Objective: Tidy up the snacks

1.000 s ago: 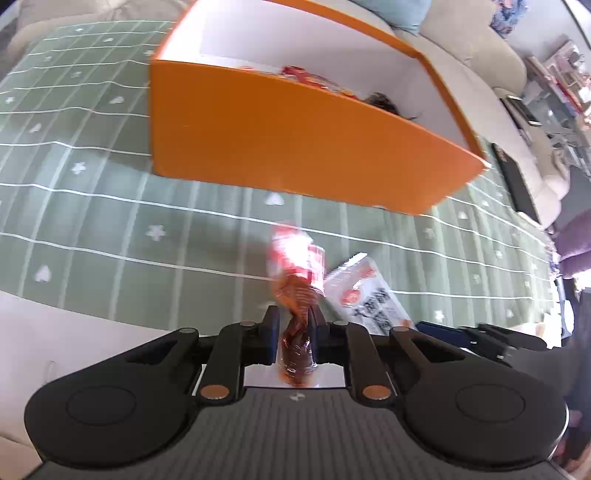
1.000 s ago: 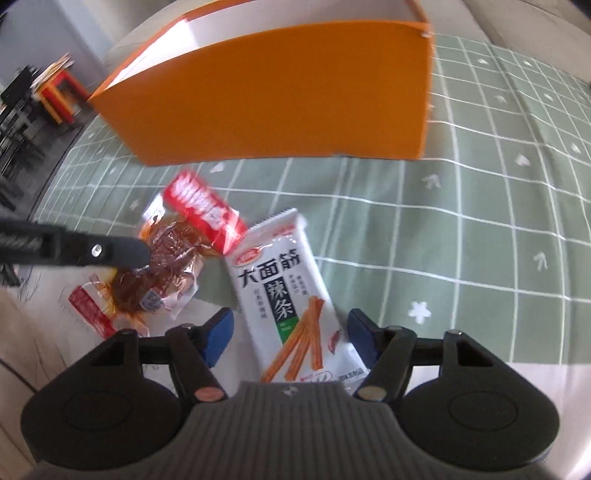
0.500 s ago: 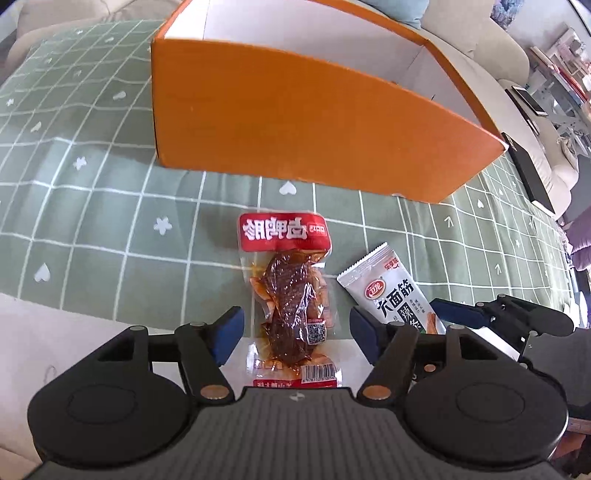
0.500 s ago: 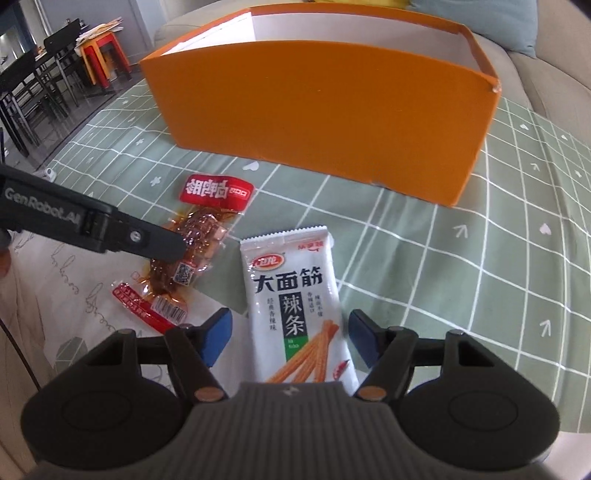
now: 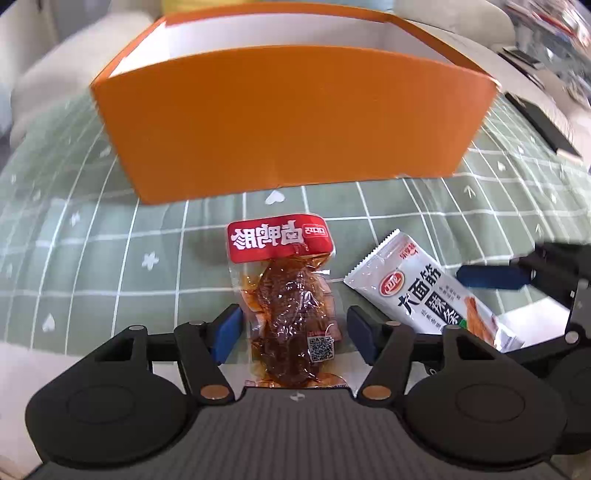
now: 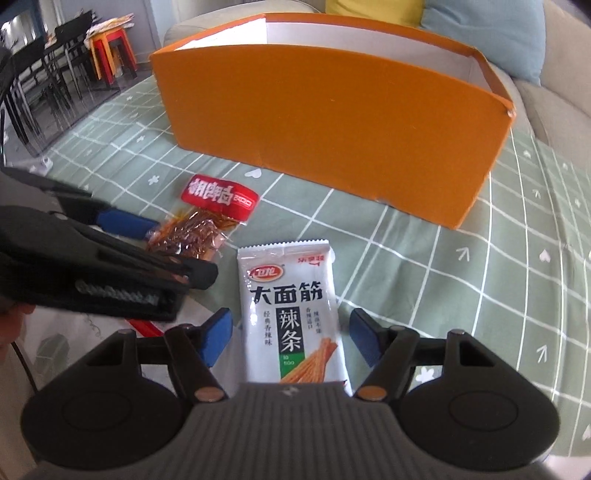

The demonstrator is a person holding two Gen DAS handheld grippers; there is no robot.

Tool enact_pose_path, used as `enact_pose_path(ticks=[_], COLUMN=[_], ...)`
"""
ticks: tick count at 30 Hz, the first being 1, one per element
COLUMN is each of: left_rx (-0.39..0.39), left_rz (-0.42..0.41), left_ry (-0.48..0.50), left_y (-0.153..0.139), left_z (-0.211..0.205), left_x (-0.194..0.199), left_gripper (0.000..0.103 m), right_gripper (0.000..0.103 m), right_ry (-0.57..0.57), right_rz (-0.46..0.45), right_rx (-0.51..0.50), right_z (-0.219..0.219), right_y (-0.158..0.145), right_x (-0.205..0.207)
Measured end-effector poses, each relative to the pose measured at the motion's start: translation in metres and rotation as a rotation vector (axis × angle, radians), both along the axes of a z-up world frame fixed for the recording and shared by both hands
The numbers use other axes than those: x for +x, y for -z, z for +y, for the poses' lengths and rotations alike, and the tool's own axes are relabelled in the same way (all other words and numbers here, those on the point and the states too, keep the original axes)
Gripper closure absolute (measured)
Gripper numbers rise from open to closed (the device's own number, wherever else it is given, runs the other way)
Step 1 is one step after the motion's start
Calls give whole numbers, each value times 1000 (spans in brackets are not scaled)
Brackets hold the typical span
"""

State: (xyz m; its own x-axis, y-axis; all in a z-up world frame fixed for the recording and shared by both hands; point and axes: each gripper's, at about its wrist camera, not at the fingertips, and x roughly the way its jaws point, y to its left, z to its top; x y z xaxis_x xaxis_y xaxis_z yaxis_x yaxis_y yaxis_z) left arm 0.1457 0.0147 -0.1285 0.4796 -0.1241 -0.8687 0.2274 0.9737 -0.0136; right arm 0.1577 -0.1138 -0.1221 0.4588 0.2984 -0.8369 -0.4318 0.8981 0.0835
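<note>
Left tongs (image 5: 291, 328) closing around red-label meat pack (image 5: 286, 295), pads not touching. Right tongs (image 6: 290, 341) open, straddling white snack packet (image 6: 290, 306).

A green cloth (image 6: 461, 266) with a white grid and small white hearts and flowers covers the worktop. Behind it stands a beige sofa (image 6: 554, 107) with a yellow cushion (image 6: 373, 11) and a light blue cushion (image 6: 491, 33). Far left are dark chairs (image 6: 55, 77) and a red stool (image 6: 110, 48).
</note>
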Motion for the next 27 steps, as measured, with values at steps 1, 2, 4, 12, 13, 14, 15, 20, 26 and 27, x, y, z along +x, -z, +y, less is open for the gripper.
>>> enact_pose_path(ticks=[1, 2, 4, 12, 13, 14, 15, 20, 26, 27], left_rx=[7, 0, -2, -3, -19, -45, -65, -89, -89, -93], left_rz=[-13, -22, -29, -66, -90, -82, -72, -44, -29, -18], left_ry=[3, -1, 0, -26, -40, -53, -64, -75, -111, -107], left_y=[1, 1, 1, -1, -5, -8, -10, -12, -7, -5], left_z=[-2, -1, -1, 3, 6, 11, 14, 18, 21, 20], left_x=[-2, -3, -4, -8, -10, -9, -7, -7, -8, -7], left_gripper=[33, 34, 35, 56, 59, 64, 68, 69, 44, 37], right_gripper=[35, 36, 37, 55, 56, 56, 56, 57, 56, 56], right_ry=[-15, -25, -29, -3, 4, 13, 22, 54, 40, 37], right_rz=[-15, -29, -31, -35, -30, -22, -16, 11, 5, 4], right_rx=[-21, -31, -26, -8, -1, 8, 17, 42, 25, 25], right_z=[3, 5, 5, 2, 1, 0, -2, -6, -3, -3], right_y=[1, 1, 1, -1, -2, -2, -2, -3, -3, -3], right_x=[-2, -4, -5, -3, -3, -2, -1, 2, 0, 0])
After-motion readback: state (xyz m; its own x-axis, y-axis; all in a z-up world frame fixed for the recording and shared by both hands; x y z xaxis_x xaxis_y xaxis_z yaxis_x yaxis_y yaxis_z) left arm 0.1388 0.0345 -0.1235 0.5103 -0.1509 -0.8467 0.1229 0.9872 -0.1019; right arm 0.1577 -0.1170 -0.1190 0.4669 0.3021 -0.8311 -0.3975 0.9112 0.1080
